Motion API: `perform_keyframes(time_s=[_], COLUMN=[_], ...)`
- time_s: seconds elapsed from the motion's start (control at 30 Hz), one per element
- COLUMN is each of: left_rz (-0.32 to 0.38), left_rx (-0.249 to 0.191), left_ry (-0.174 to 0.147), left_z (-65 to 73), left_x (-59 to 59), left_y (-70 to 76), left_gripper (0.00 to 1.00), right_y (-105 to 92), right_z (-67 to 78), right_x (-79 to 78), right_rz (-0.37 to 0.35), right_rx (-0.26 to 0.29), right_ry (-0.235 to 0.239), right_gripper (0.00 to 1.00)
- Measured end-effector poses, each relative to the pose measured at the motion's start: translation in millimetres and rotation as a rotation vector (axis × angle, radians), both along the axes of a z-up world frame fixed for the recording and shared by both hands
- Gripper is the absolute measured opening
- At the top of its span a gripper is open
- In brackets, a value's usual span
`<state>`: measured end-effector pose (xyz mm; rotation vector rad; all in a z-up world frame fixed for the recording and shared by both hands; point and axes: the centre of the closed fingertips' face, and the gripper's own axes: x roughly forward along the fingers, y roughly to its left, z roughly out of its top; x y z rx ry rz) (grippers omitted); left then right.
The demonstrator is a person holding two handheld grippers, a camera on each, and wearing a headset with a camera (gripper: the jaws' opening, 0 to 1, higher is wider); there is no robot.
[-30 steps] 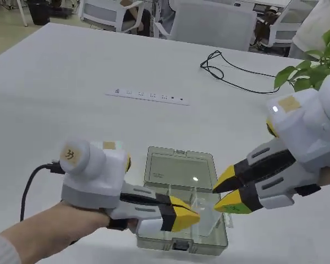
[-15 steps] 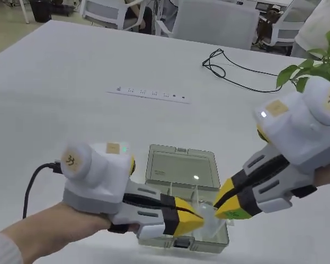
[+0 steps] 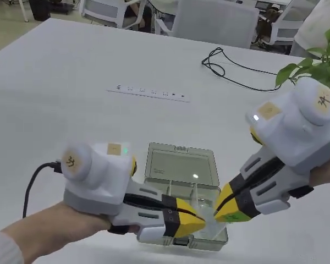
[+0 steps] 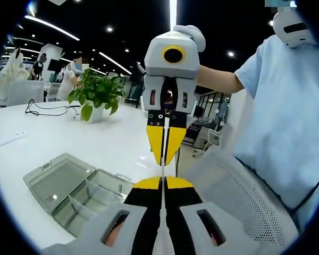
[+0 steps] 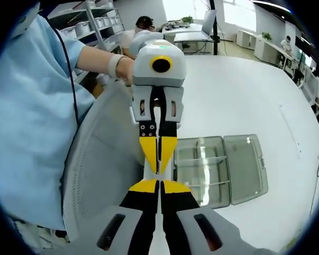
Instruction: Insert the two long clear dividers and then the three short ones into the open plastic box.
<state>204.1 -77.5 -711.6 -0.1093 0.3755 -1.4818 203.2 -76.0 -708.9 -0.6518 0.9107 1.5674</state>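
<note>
The clear plastic box lies open on the white table, its lid folded back flat. Clear dividers stand upright in its base. My left gripper and right gripper meet tip to tip just above the box's near right part. A thin clear divider spans between them, and both sets of jaws look shut on it. In the left gripper view the divider shows edge-on as a fine line running from my own tips to the right gripper. The right gripper view has my tips touching the left gripper, with the box beyond.
A white power strip lies mid-table beyond the box. A black cable coils at the far right, next to a green plant. Chairs line the table's far edge. The left gripper's cord trails at the near left.
The right gripper has come down and in toward the left gripper's tips. Both tips now sit lower over the box's near right part.
</note>
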Motion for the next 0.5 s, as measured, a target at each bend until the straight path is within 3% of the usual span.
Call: perform_keyframes(time_s=[0.03, 0.1, 0.13, 0.5], left_rz=[0.008, -0.004, 0.012, 0.053], left_rx=[0.003, 0.007, 0.016, 0.058], left_ry=[0.002, 0.000, -0.006, -0.031], left_z=[-0.6, -1.1, -2.6, -7.6], left_x=[1.2, -0.8, 1.5, 8.6], left_y=[0.3, 0.0, 0.4, 3.1], left_gripper=[0.00, 0.00, 0.00, 0.00], right_y=[0.1, 0.0, 0.5, 2.5], right_z=[-0.3, -1.3, -3.0, -5.8], right_x=[1.1, -1.4, 0.6, 4.9], right_rz=[0.000, -0.021, -0.007, -0.035], right_rx=[0.000, -0.019, -0.021, -0.034], right_ry=[-0.008, 0.020, -0.005, -0.004], right_gripper=[0.03, 0.03, 0.03, 0.02])
